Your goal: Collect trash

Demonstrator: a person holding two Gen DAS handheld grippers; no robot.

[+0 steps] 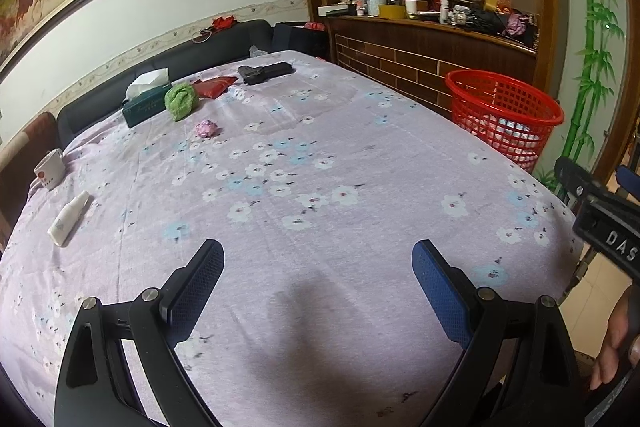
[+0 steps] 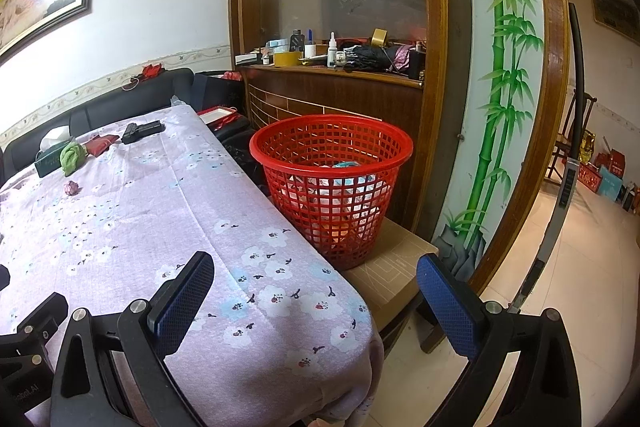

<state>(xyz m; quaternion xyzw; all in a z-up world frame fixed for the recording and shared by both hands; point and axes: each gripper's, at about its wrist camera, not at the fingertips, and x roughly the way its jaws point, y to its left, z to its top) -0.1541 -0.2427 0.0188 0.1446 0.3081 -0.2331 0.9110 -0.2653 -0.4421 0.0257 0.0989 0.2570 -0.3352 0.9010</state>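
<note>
A crumpled pink paper ball [image 1: 206, 128] lies on the flowered tablecloth [image 1: 320, 163], far ahead of my open left gripper [image 1: 318, 259]; the right wrist view shows the same ball [image 2: 72, 187] at the far left. A green crumpled wad [image 1: 181, 100] sits beside a tissue box [image 1: 146, 98]. The red mesh basket [image 2: 332, 183] stands off the table's right edge on a cardboard box [image 2: 394, 267], with paper inside. My right gripper [image 2: 316, 273] is open over the table's near corner, empty.
On the table lie a white bottle [image 1: 68, 213], a cup [image 1: 50, 169], a red pouch [image 1: 214, 85] and a black object [image 1: 264, 71]. A cluttered wooden shelf [image 2: 340, 67] stands behind the basket. Tiled floor [image 2: 560, 287] opens to the right.
</note>
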